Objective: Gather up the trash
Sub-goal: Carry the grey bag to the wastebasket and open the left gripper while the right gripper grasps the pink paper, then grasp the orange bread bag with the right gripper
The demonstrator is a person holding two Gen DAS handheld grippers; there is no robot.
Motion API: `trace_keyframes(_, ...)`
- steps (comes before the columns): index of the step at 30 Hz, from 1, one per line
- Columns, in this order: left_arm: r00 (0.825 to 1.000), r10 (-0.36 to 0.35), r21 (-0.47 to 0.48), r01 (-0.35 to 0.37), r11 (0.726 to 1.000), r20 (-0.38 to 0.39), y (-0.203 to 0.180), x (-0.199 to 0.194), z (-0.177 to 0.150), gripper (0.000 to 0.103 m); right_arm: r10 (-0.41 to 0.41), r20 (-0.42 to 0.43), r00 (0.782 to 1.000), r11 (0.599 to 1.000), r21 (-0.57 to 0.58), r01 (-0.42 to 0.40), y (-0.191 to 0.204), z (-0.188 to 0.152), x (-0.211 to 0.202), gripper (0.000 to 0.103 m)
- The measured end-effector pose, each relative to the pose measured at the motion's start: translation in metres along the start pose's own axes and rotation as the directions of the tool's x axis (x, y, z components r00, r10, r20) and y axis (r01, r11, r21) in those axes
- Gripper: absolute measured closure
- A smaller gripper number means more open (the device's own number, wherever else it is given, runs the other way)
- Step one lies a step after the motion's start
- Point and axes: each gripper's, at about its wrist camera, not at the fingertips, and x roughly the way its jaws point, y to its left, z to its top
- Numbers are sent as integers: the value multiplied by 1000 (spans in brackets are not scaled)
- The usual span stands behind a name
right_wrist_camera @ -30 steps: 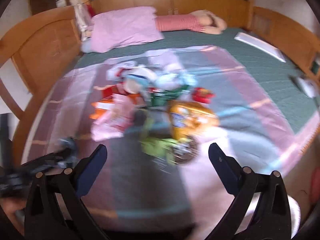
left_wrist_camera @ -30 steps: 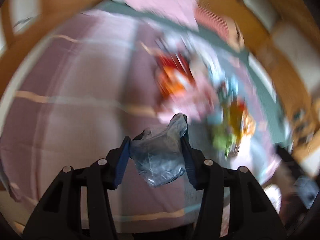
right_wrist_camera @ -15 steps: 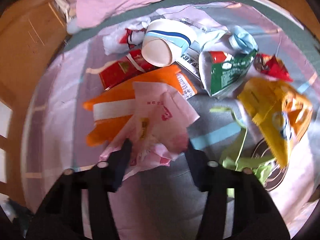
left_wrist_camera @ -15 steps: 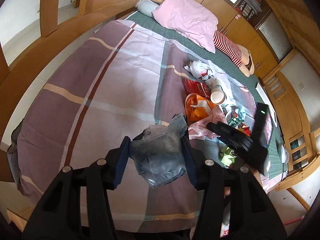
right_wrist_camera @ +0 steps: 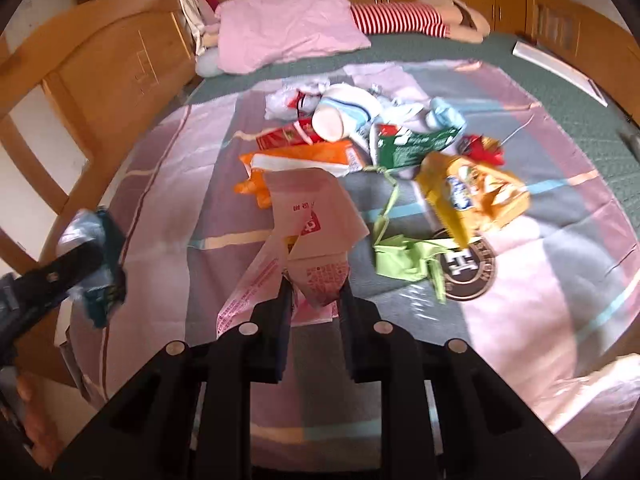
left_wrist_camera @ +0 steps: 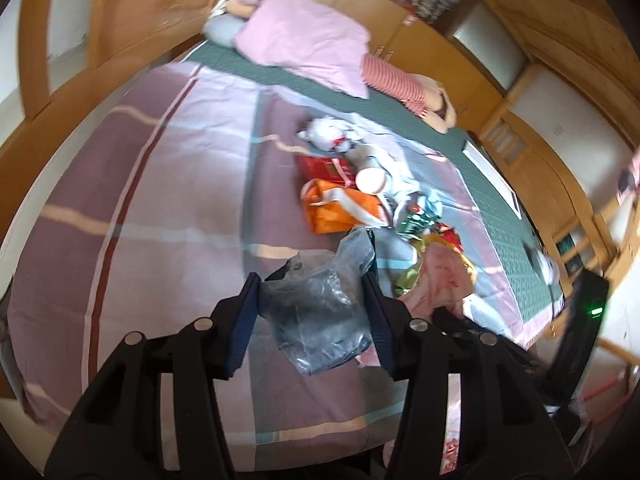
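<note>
Since half a second ago the right gripper has drawn back from the heap with the pink wrapper between its pads; its jaws are closing, narrow now, pinching the wrapper's lower end while the rest fans up over the bedspread.

Beside it, the left gripper holds a crumpled grey plastic bag, its jaws partly open and pressed against the bag's two sides; the bag bulges out above and below the pads. That gripper also shows at the left edge of the right wrist view.

Beyond the wrapper lies the rest of the trash, in the centre of the right wrist view: an orange packet, a paper cup on its side, a green packet, a yellow snack bag and a lime-green scrap, touching or overlapping one another.

Left of the heap the striped bedspread lies bare out to the wooden bed frame, at the left of both views. A pink pillow sits at the top, well apart from the trash.
</note>
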Motion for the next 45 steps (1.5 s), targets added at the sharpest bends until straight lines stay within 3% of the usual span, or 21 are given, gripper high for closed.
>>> trace_keyframes(4, 990, -139, 56, 140, 989, -9, -20, 0, -5, 51, -59, 93, 994, 996, -68, 65, -20, 2, -64, 80)
trace_keyframes(7, 966, -256, 116, 258, 959, -37, -45, 0, -12, 51, -156, 121, 980, 980, -104, 169, -50, -8, -113, 80)
trace_keyframes(10, 923, -373, 156, 384, 910, -99, -72, 1, -24, 51, -268, 72, 961, 956, -99, 275, -94, -28, -147, 80)
trace_keyframes(13, 867, -467, 194, 495, 847, -175, -104, 1, -38, 51, -327, -85, 941, 945, -18, 326, -142, -57, -157, 80)
trace_keyframes(15, 828, -514, 212, 557, 803, -224, -124, 1, -49, 51, -321, -215, 922, 939, 57, 340, -171, -81, -152, 69)
trace_keyframes(17, 788, -547, 224, 609, 761, -282, -144, 3, -62, 51, -322, -273, 907, 921, 130, 366, -195, -100, -153, 39)
trace_keyframes(20, 717, -584, 239, 687, 687, -381, -173, 5, -91, 51, -407, -201, 891, 870, 212, 445, -219, -100, -184, 32)
trace_keyframes(21, 684, -593, 241, 717, 654, -424, -186, 6, -105, 51, -439, -167, 883, 850, 242, 468, -226, -96, -196, 31)
trace_keyframes(25, 573, -587, 254, 804, 538, -572, -231, 11, -162, 49, -466, -27, 885, 827, 344, 446, -238, -78, -237, 21)
trace_keyframes(27, 556, -555, 255, 811, 527, -619, -245, 18, -185, 35, -470, 4, 883, 831, 340, 440, -234, -75, -246, 20)
trace_keyframes(29, 575, -528, 277, 796, 538, -625, -249, 24, -195, 20, -473, 30, 880, 838, 324, 439, -229, -72, -248, 19)
trace_keyframes(32, 625, -531, 289, 760, 582, -573, -239, 26, -181, 16, -476, 57, 877, 846, 301, 440, -221, -66, -246, 18)
trace_keyframes(35, 690, -565, 227, 702, 675, -453, -206, 22, -139, 14, -459, 82, 884, 861, 285, 421, -209, -58, -239, 18)
trace_keyframes(36, 755, -529, 231, 634, 738, -387, -190, 20, -119, 14, -439, 92, 894, 870, 289, 398, -205, -54, -235, 18)
trace_keyframes(37, 841, -450, 244, 524, 816, -301, -171, 17, -99, 14, -412, 97, 906, 882, 293, 370, -203, -50, -231, 17)
trace_keyframes(38, 915, -348, 241, 391, 888, -203, -149, 12, -79, 13, -378, 99, 921, 895, 294, 336, -197, -44, -223, 17)
trace_keyframes(39, 964, -243, 225, 262, 938, -109, -127, 7, -62, 13, -334, 100, 937, 912, 285, 294, -190, -37, -211, 17)
trace_keyframes(41, 998, -57, 148, 54, 988, 19, -88, -3, -38, 13, -251, 103, 963, 945, 241, 221, -166, -19, -179, 17)
trace_keyframes(42, 996, 67, 67, -71, 995, 63, -62, -9, -26, 13, -231, 103, 968, 952, 227, 203, -156, -13, -165, 17)
trace_keyframes(43, 986, 149, -12, -149, 989, 76, -39, -14, -18, 13, -205, 100, 974, 961, 210, 180, -141, -3, -144, 17)
trace_keyframes(45, 970, 232, -154, -220, 963, 65, 0, -23, -10, 13, -147, 68, 987, 975, 180, 132, -115, 13, -103, 17)
